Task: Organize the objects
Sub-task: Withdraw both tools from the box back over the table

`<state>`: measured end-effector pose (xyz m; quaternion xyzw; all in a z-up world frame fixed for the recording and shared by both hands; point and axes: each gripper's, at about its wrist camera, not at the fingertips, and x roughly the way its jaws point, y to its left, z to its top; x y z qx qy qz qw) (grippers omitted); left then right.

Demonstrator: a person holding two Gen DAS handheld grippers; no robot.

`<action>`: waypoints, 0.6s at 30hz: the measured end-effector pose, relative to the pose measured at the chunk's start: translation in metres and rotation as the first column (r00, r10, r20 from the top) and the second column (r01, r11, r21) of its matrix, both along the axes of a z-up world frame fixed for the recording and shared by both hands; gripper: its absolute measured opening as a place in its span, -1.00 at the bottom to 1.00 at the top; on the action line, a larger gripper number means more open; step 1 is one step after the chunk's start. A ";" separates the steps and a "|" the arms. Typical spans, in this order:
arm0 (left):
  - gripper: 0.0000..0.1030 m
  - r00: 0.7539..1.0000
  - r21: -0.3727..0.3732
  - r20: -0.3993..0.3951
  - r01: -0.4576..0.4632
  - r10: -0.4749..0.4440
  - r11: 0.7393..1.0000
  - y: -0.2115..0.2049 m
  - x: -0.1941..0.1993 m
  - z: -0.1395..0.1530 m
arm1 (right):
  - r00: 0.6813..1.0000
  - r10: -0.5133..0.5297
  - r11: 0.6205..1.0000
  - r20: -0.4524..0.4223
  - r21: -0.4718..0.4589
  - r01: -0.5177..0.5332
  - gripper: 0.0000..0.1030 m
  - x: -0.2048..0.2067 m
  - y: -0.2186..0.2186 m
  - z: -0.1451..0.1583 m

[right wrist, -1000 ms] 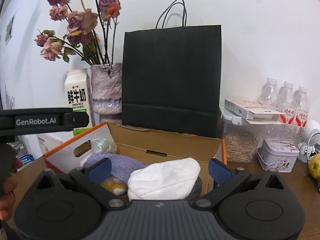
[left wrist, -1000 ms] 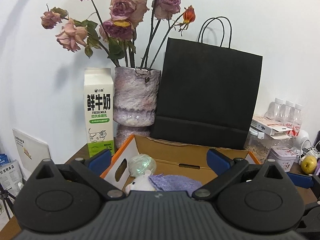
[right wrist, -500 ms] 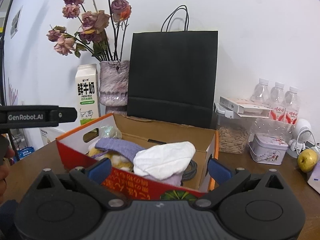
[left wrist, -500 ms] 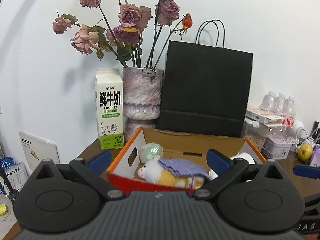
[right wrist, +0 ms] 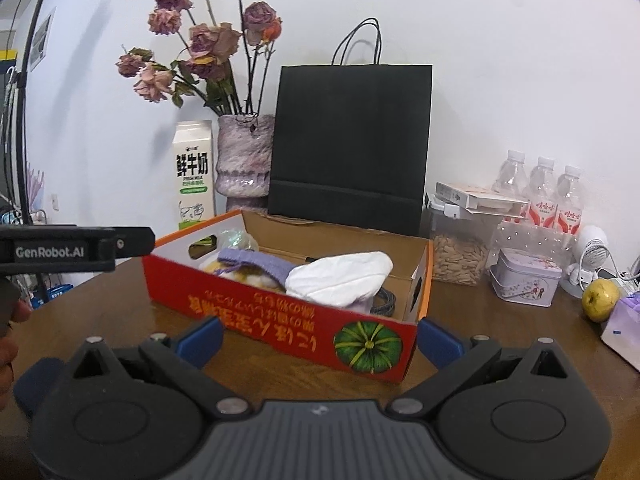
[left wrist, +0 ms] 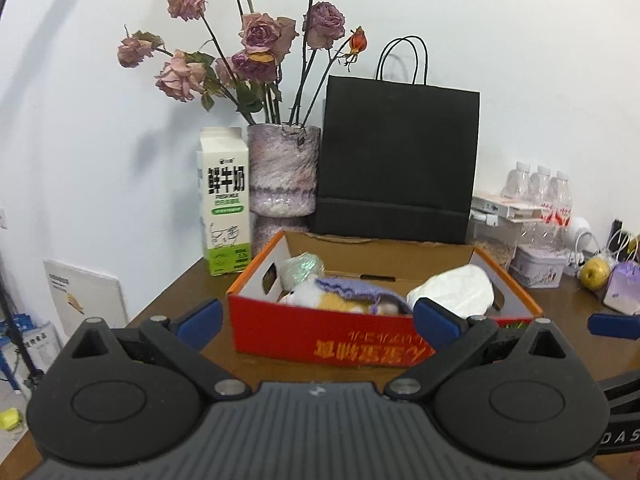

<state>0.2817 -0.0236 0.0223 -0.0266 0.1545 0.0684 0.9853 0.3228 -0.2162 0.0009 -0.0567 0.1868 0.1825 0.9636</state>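
Note:
A red cardboard box (left wrist: 332, 340) (right wrist: 280, 328) stands on the brown table, holding a plush toy (left wrist: 320, 300) under a purple knit cloth (right wrist: 256, 262), a white cloth bundle (left wrist: 452, 290) (right wrist: 340, 278) and a shiny wrapped ball (left wrist: 302, 270). My left gripper (left wrist: 318, 320) is open just in front of the box with nothing between its blue fingers. My right gripper (right wrist: 318, 338) is open too, at the box's near right corner, holding nothing. The left gripper's body (right wrist: 76, 248) shows at the left of the right wrist view.
Behind the box stand a milk carton (left wrist: 224, 204), a vase of dried roses (left wrist: 282, 176) and a black paper bag (left wrist: 396, 160). At the right are a seed jar (right wrist: 456, 256), a tin (right wrist: 524, 276), water bottles (right wrist: 540, 196), a small fan (right wrist: 588, 256) and a yellow-green fruit (right wrist: 600, 296).
Both grippers have pulled back from over the box toward the table's front, so the box's red front wall now shows. The jaws stayed open and empty.

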 end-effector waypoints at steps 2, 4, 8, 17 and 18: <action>1.00 1.000 0.000 -0.010 0.008 -0.008 1.000 -0.001 -0.006 -0.003 | 1.000 0.001 1.000 -0.004 -0.002 -0.001 1.00 -0.008 0.000 -0.002; 1.00 1.000 -0.001 -0.009 0.010 -0.010 1.000 -0.002 -0.012 -0.004 | 1.000 0.003 1.000 -0.007 -0.002 -0.003 1.00 -0.015 -0.001 -0.005; 1.00 1.000 -0.009 -0.006 0.011 -0.011 1.000 -0.003 -0.024 -0.004 | 1.000 -0.002 1.000 -0.020 -0.001 0.002 1.00 -0.026 -0.005 -0.008; 1.00 0.999 -0.029 -0.037 0.018 -0.019 0.999 0.002 -0.047 -0.016 | 0.999 -0.004 1.000 -0.048 -0.003 0.004 1.00 -0.048 -0.009 -0.016; 1.00 0.999 -0.029 -0.040 0.018 -0.019 0.999 0.003 -0.049 -0.018 | 0.999 -0.004 1.000 -0.051 -0.003 0.004 1.00 -0.050 -0.010 -0.017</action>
